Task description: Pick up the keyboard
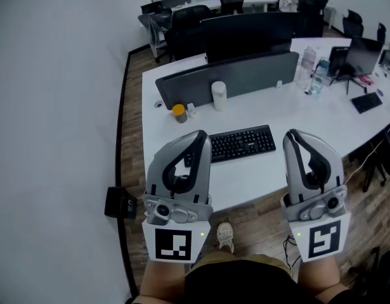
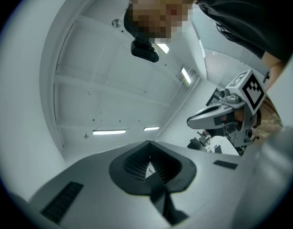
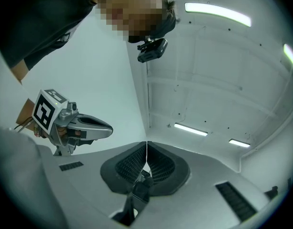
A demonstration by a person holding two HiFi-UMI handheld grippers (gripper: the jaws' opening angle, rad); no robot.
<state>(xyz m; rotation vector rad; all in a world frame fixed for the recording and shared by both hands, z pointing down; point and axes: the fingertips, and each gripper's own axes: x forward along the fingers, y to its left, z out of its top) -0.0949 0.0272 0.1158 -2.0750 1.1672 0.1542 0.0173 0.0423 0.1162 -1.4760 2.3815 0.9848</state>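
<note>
The flat black keyboard lies on the white curved bench, in front of a grey divider panel. The left tongs and right tongs are both pressed together with nothing between them. In the head view they are held up on either side of the keyboard.

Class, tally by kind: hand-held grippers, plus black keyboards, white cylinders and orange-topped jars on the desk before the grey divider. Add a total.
Left hand-held gripper and right hand-held gripper: 2
Black keyboard: 1
White cylinder: 1
Orange-topped jar: 1
Total: 5
</note>
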